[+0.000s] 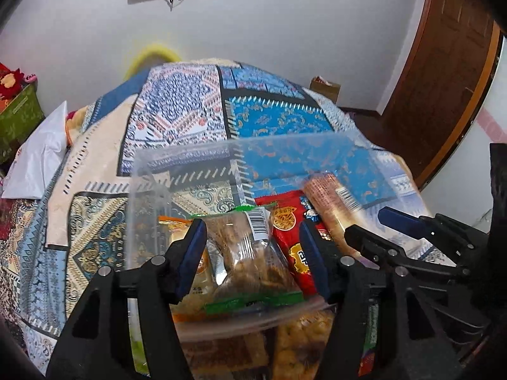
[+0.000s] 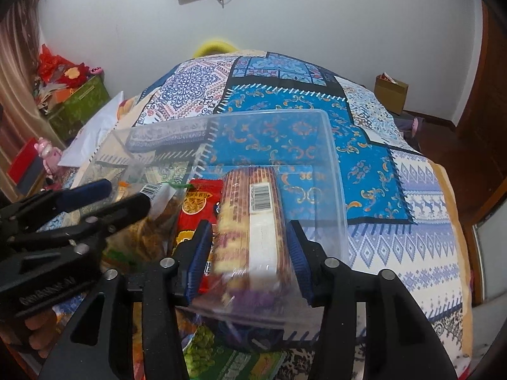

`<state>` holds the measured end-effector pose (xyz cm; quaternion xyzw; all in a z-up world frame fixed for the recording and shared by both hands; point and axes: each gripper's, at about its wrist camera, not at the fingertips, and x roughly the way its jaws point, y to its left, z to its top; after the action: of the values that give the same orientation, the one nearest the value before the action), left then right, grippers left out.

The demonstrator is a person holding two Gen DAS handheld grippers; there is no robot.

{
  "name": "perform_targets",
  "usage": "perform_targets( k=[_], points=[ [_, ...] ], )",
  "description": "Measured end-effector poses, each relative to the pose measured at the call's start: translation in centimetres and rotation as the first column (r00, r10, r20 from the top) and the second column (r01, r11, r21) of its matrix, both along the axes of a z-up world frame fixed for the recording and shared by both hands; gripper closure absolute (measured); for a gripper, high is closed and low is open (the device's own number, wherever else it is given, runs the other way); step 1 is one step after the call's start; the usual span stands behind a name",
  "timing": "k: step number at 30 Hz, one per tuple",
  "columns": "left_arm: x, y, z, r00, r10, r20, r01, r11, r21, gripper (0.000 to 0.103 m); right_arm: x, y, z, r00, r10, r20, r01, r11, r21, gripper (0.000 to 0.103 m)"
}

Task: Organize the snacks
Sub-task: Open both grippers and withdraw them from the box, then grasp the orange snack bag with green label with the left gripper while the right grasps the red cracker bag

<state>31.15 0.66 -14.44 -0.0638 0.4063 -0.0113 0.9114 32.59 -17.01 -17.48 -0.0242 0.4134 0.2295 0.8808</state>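
A clear plastic box [image 1: 196,158] [image 2: 329,145] stands on the patterned bed and holds several snack packs. My left gripper [image 1: 253,258] is shut on a clear, green-edged pack of brown biscuits [image 1: 250,253] over the box. My right gripper [image 2: 250,256] is shut on a long brown-patterned cake pack [image 2: 253,218] with a barcode, tilted into the box's right side; it also shows in the left wrist view [image 1: 332,199]. A red snack pack [image 1: 288,221] [image 2: 196,202] lies between the two. An orange pack [image 1: 172,224] lies at the left of the box.
More snack packs lie in front of the box, among them a green pea pack [image 2: 206,351] and a puffed-snack bag [image 1: 301,342]. A white bag [image 1: 38,158] lies on the bed's left. A green box [image 2: 82,101] and a brown carton [image 2: 391,91] stand by the wall.
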Motion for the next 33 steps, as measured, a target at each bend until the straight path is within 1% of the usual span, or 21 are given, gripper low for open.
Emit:
perform_targets(
  k=[5,7,9,12,16,19,24,28,33],
  points=[
    [-2.3,0.7,2.6,0.999,0.007,0.045,-0.007,1.0,0.001,0.042,-1.8,-0.3,2.2,0.999,0.008,0.049,-0.008,1.0,0.003,0.052],
    [-3.5,1.1,3.6,0.998,0.013,0.062,-0.013,1.0,0.003,0.039,-2.6,-0.6,3.2,0.998,0.007,0.068,-0.008,1.0,0.014,0.049],
    [-4.9,1.5,4.6,0.997,0.016,0.078,-0.017,1.0,0.011,0.039,-3.5,-0.9,4.1,0.996,0.007,0.084,-0.009,1.0,0.026,0.047],
    [-6.9,2.1,5.5,0.996,0.023,0.089,-0.025,0.999,0.023,0.038,-5.0,-1.2,5.1,0.994,0.011,0.107,-0.014,0.999,0.032,0.045],
    [-9.4,2.9,5.8,0.996,0.033,0.088,-0.036,0.999,0.028,0.036,-7.3,-1.4,5.7,0.991,0.018,0.129,-0.023,0.999,0.032,0.044],
    [-11.1,3.4,5.5,0.997,0.039,0.073,-0.042,0.999,0.033,0.036,-8.6,-1.4,5.4,0.991,0.025,0.13,-0.029,0.999,0.026,0.043],
    [-13.6,4.0,3.7,0.999,0.043,0.022,-0.044,0.998,0.043,0.036,-10.6,-1.2,4.0,0.994,0.04,0.103,-0.041,0.999,0.0,0.043],
    [-15.4,4.5,1.4,0.998,0.054,-0.032,-0.052,0.997,0.049,0.036,-11.9,-1.3,2.3,0.998,0.048,0.051,-0.048,0.999,-0.001,0.043],
    [-17.1,5.3,-1.4,0.992,0.068,-0.104,-0.066,0.998,0.025,0.036,-12.7,-1.6,0.2,0.999,0.041,-0.011,-0.041,0.999,-0.006,0.043]
  ],
)
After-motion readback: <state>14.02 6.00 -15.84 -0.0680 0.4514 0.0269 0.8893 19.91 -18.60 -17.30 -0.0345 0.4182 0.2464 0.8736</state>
